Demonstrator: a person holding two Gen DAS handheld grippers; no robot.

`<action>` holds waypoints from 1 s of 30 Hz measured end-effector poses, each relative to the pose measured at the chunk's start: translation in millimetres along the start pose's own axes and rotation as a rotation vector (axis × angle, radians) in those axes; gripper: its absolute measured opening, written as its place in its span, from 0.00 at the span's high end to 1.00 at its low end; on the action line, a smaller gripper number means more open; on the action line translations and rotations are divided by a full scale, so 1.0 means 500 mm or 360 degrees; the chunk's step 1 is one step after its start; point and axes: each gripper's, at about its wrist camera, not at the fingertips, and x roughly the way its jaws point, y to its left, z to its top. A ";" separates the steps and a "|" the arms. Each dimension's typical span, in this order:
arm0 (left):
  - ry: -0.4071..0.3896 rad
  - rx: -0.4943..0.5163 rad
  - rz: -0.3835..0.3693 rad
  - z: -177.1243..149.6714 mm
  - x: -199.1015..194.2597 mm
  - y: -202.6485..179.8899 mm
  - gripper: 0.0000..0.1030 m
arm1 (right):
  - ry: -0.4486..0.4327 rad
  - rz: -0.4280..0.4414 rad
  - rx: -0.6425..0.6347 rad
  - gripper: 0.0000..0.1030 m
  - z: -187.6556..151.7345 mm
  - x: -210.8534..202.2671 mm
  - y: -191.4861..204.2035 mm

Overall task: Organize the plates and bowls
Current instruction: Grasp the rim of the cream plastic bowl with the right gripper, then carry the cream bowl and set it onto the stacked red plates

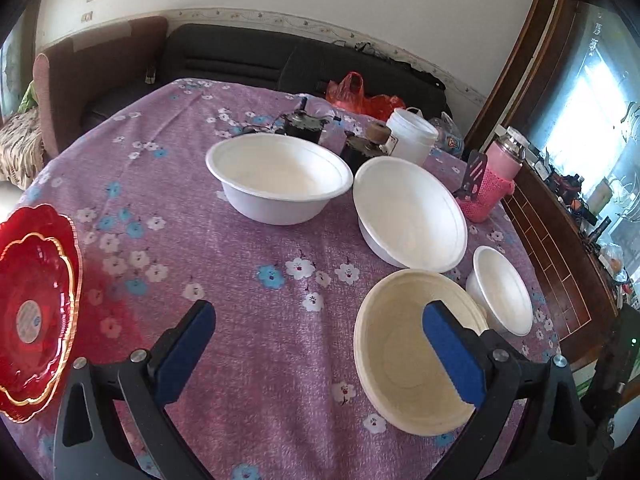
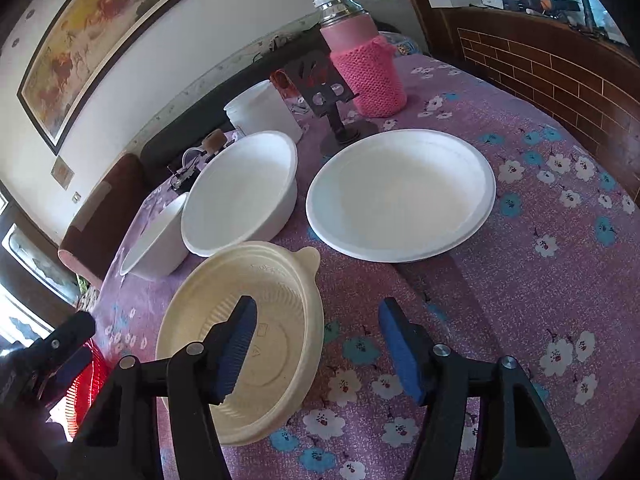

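A: 2 tongs are up over the bench [image 1: 248,320], and both are wide open with nothing in them. The left tongs [image 1: 320,356] hang over the purple flower cloth. The cream bowl [image 1: 404,368] sits just under its right finger [image 1: 452,356].

B: Does that finger touch the bowl?

A: I cannot tell. It looks to be in front of the bowl, over its right half. The left finger [image 1: 184,356] is over bare cloth, well apart from any dish.

B: And the right tongs [image 2: 316,352]?

A: Its left finger [image 2: 236,352] is over the inside of the same cream bowl [image 2: 256,320]. Its right finger [image 2: 400,352] is over the cloth beside the bowl. The bowl's rim sits between the 2 fingers, but nothing is pinched.

B: How many dishes do you count?

A: 1 cream bowl, close to both tongs. 2 big white bowls behind it: 1 far back [image 1: 280,180] and 1 nearer, by the pink bottle [image 1: 412,216]. 1 flat white plate [image 2: 400,196], which from the left camera looks like a small bowl [image 1: 504,292], just right of the cream bowl. Then 1 stack of red plates [image 1: 36,304] with gold edges at the left edge of the bench. I cannot tell how many are in it.

B: Anything else?

A: 1 pink bottle [image 2: 364,64] in a knit sleeve, 1 white tub [image 2: 264,112], and 1 dark stand [image 2: 328,92] at the back.
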 end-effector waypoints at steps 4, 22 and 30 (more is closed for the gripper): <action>0.0136 0.0032 -0.0006 0.000 0.074 -0.015 0.27 | 0.0049 -0.0029 -0.0024 0.46 -0.006 0.018 0.003; 0.0220 0.0215 -0.0023 -0.032 0.099 -0.054 0.85 | 0.0102 0.0060 -0.0143 0.85 -0.026 0.052 0.035; 0.0006 0.0209 0.0058 -0.046 -0.036 -0.008 0.85 | -0.0020 0.0314 -0.0307 0.85 -0.045 0.009 0.094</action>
